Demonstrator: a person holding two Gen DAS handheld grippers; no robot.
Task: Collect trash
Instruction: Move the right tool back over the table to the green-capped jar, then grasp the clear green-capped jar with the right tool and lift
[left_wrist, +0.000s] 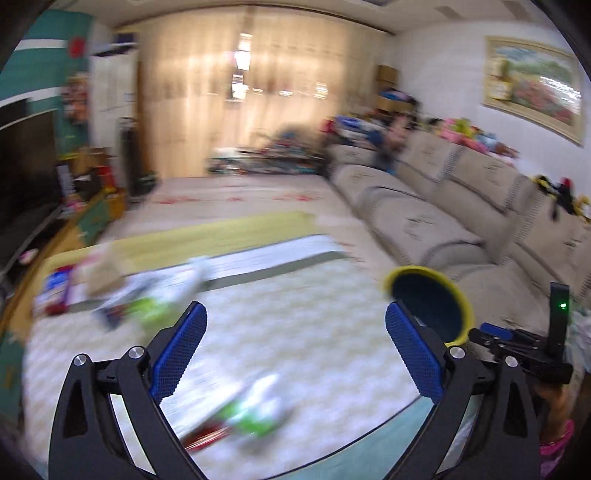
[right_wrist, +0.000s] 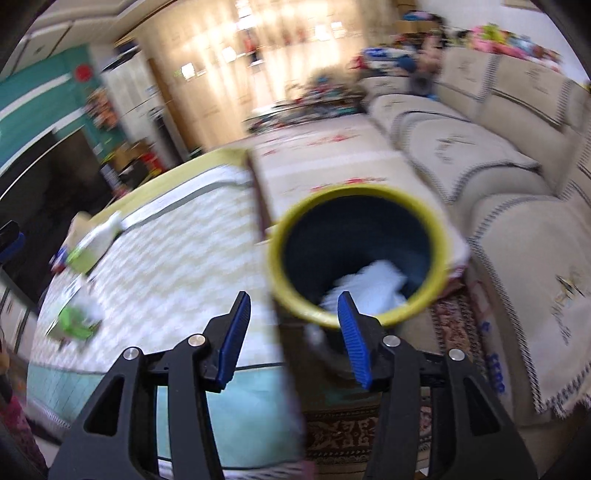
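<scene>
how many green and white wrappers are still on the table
2, possibly more, since the frames are blurred. One green and white wrapper lies near the table's front edge, ahead of the left gripper. Another lies farther back on the left, beside other packaging.

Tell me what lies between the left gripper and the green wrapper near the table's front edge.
Only bare patterned tablecloth lies between the left gripper and the green wrapper, per the left wrist view.
</scene>
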